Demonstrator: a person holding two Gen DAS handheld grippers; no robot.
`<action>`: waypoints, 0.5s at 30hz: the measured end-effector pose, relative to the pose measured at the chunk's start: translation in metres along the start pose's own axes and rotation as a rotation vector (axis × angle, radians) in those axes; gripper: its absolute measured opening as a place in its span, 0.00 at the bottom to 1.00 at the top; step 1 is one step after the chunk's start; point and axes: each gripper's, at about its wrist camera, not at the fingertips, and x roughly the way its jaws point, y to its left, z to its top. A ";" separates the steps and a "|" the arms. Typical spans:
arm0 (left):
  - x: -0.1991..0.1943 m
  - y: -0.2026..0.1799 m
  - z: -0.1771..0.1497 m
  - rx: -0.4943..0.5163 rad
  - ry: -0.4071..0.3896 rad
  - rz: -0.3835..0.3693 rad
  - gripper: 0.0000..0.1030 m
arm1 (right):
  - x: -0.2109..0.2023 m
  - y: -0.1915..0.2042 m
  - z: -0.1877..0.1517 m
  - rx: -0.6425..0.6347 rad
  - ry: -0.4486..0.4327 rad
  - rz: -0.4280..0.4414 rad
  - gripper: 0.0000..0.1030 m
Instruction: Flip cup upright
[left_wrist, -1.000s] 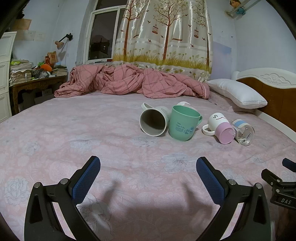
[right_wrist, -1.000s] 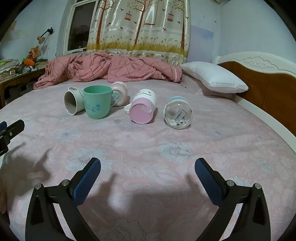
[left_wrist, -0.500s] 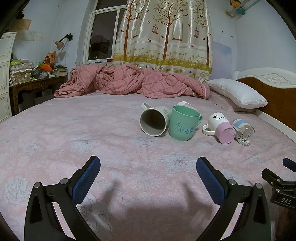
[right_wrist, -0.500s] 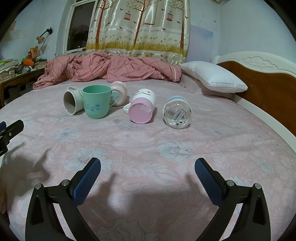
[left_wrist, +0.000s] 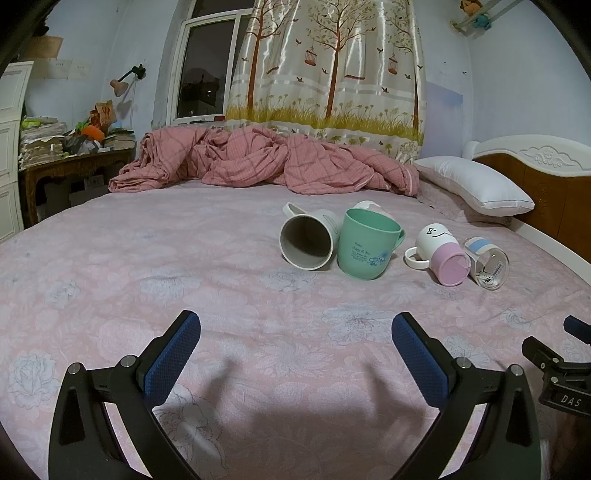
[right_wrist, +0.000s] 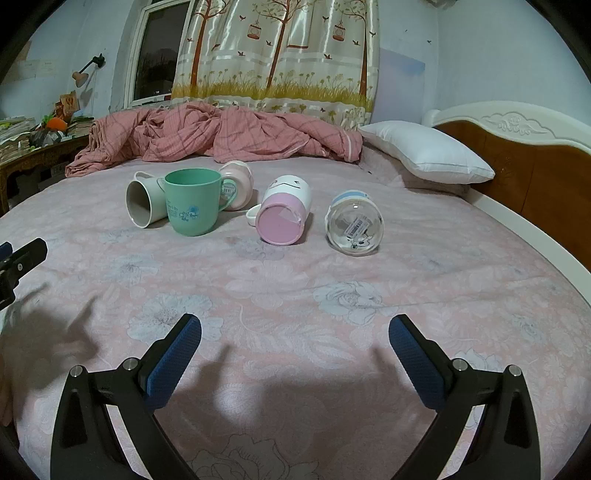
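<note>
Both grippers wait, spread wide and empty, short of the cups.

The left gripper (left_wrist: 295, 332) and right gripper (right_wrist: 294, 328) hover over the bedsheet (right_wrist: 295, 280). The green cup (right_wrist: 192, 201) stands upright and looks empty; beside it, white mug (right_wrist: 142, 202), pink-bottomed mug (right_wrist: 282, 218) and glass cup (right_wrist: 354, 225) lie tipped. Approach seems the step; next, reach one fallen cup.

Matt green plastic cup (right_wrist: 192, 206), clear glossy glass cup (right_wrist: 355, 224), soft floral cloth bedsheet (right_wrist: 295, 295).
</note>
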 end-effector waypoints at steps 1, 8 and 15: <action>0.000 0.000 0.000 0.000 0.000 0.000 1.00 | 0.001 0.000 0.000 0.000 0.000 0.000 1.00; 0.000 0.000 0.000 -0.001 0.003 0.000 1.00 | 0.003 -0.002 -0.003 0.000 0.004 0.001 1.00; 0.004 0.005 -0.005 -0.005 0.004 0.000 1.00 | 0.005 -0.002 -0.005 0.001 0.008 0.000 1.00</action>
